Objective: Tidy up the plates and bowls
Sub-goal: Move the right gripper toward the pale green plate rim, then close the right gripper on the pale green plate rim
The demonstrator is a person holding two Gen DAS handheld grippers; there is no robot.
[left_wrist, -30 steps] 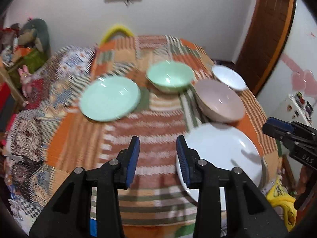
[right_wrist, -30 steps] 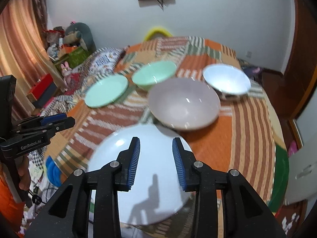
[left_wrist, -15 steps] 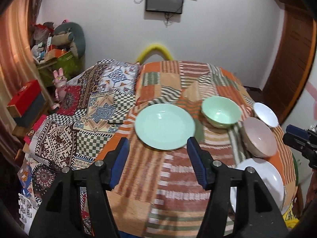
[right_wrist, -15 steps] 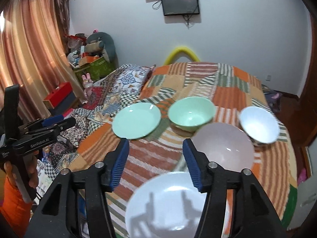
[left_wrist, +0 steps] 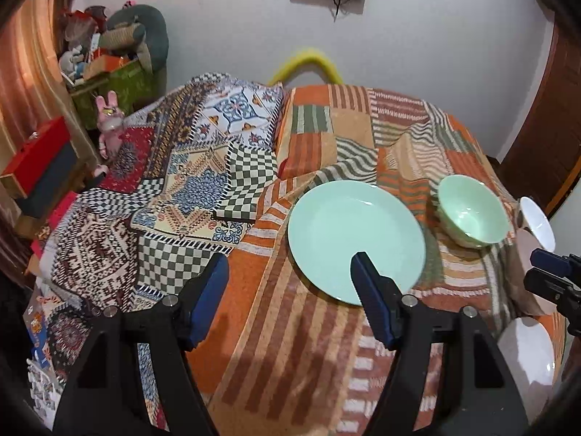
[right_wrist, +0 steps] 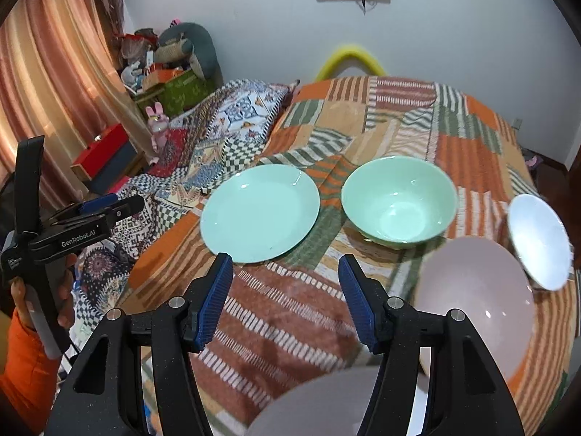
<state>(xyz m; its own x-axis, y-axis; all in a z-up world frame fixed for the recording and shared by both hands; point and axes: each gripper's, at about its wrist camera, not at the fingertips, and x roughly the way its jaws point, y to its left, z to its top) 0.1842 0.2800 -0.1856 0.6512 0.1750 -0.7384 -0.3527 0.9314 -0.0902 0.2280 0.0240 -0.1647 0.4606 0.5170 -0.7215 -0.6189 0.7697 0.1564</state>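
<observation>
On the patchwork cloth lie a mint green plate and, to its right, a mint green bowl. A pink bowl, a small white bowl and a white plate sit further right and nearer. My left gripper hovers by the green plate's near left rim, jaws opening, nothing between them. My right gripper is open and empty above the cloth, just short of the green plate.
The table's left part carries a checked, patterned cloth. Beyond it stand a red box, a toy rabbit and a pile of stuffed toys. A yellow chair back rises behind the table. A hand in an orange sleeve holds the left gripper.
Both grippers have swung left across the table, away from the white plate and toward the green plate. The jaws of both have spread wider apart.
</observation>
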